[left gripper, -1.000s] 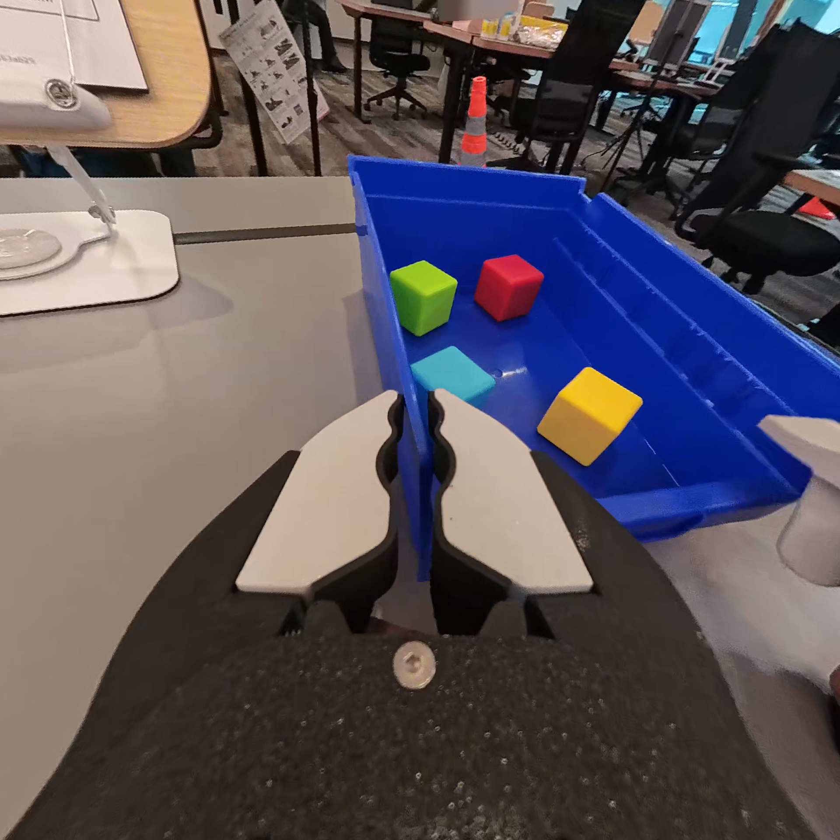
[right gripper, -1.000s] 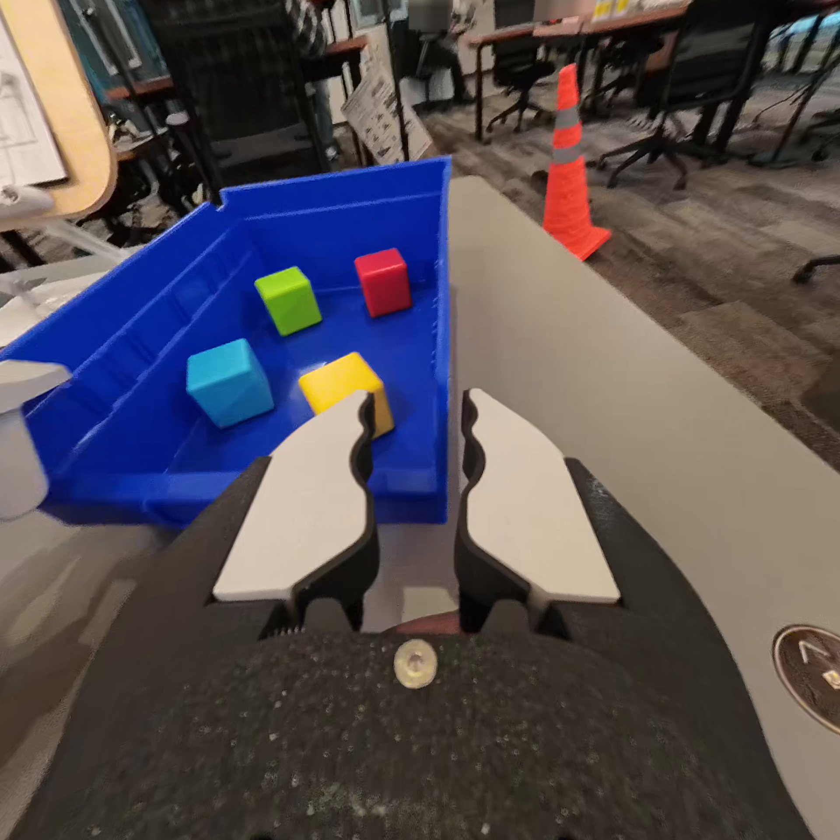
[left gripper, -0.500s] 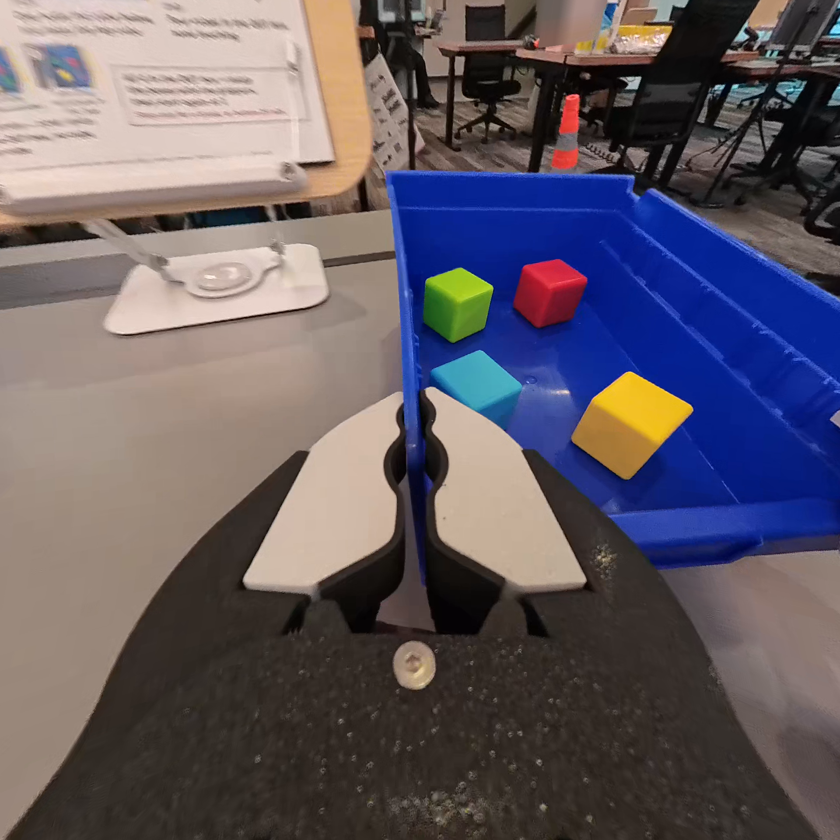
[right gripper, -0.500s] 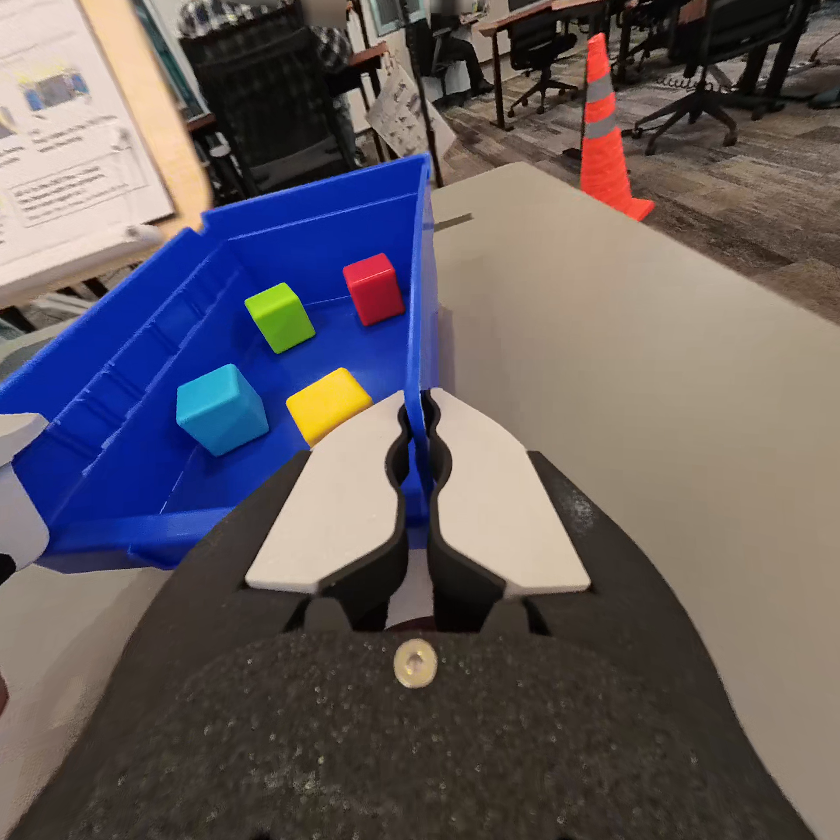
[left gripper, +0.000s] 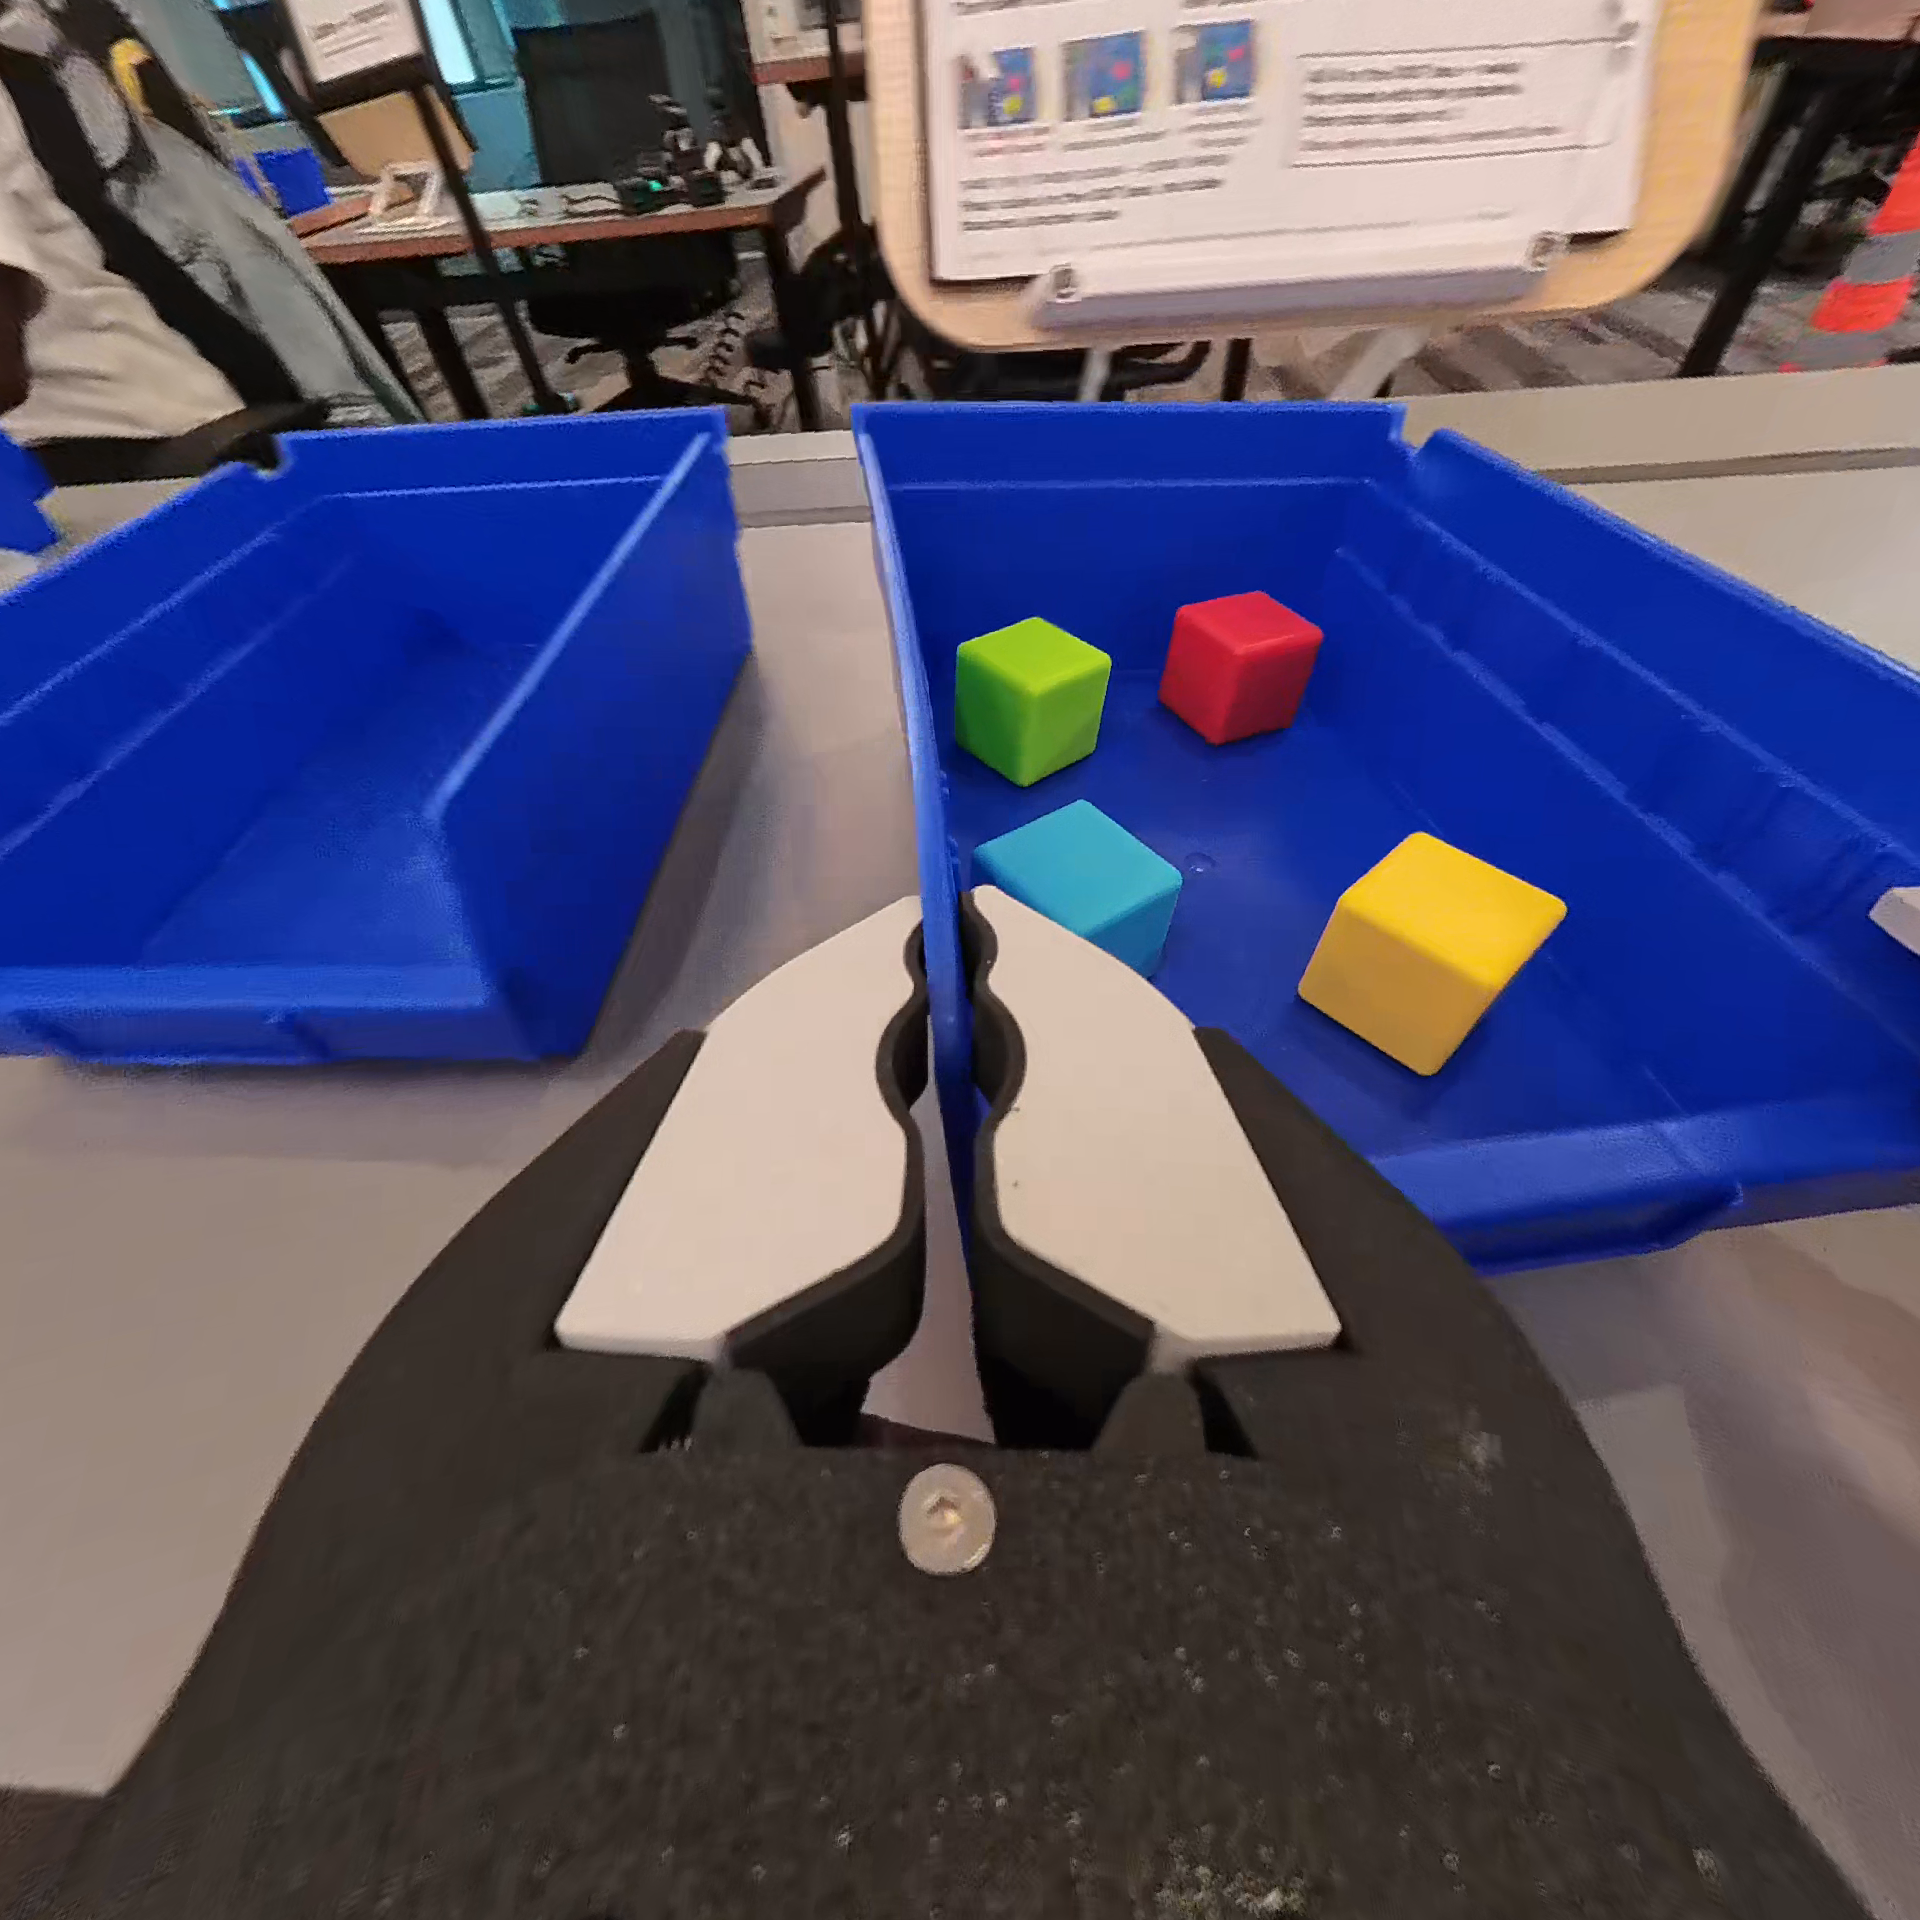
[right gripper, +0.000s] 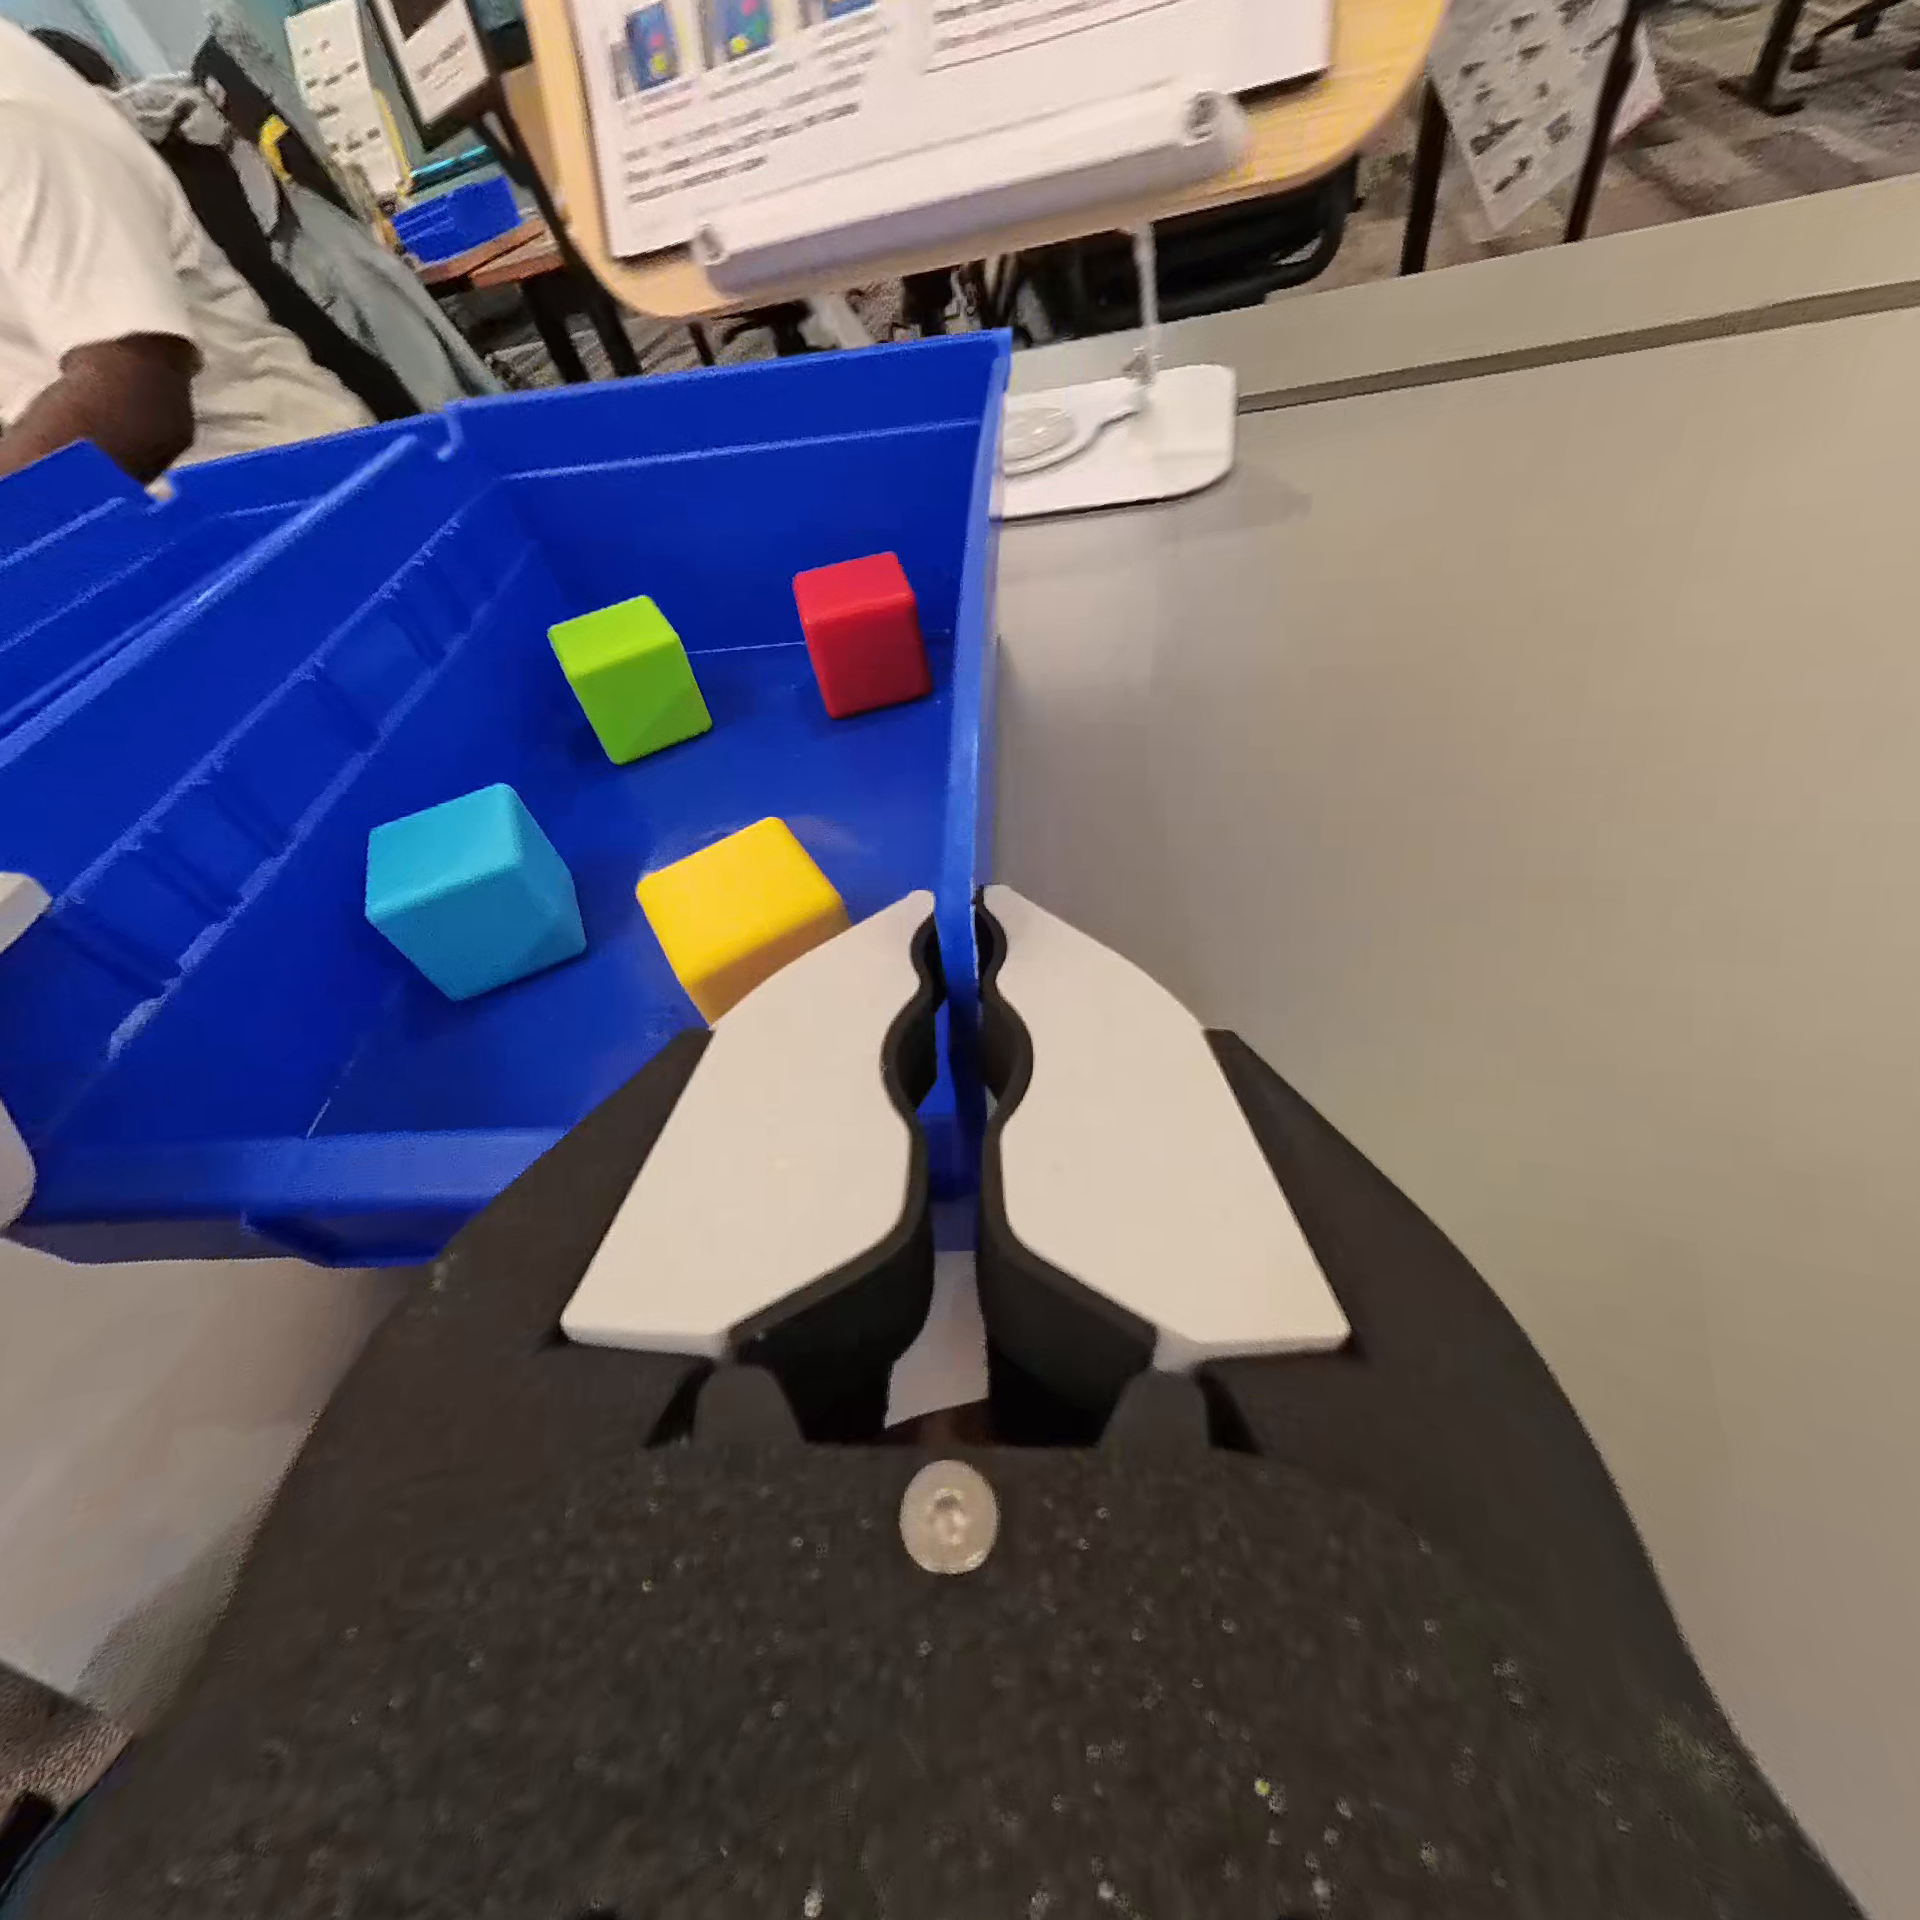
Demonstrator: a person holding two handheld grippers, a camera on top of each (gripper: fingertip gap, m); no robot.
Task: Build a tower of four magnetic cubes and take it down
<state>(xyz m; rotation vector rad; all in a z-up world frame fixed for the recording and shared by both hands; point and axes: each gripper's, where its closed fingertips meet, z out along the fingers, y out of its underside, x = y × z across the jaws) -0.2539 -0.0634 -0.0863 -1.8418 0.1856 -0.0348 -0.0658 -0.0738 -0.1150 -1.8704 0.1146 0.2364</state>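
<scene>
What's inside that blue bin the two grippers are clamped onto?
Four loose cubes lie apart on the floor of the blue bin: green cube, red cube, cyan cube, yellow cube. Gripper fingers hide the near corners and a bit of the cyan and yellow cubes.

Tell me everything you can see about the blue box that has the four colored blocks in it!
The blue box looks like smooth, shiny plastic: a long open tray with tall side walls, a lower front lip and ribs along the inner walls. It sits on the gray table. The left gripper pinches one side wall, the right gripper the opposite one. Inside, green, red, light blue and yellow blocks lie apart. A second blue box stands beside it.
</scene>
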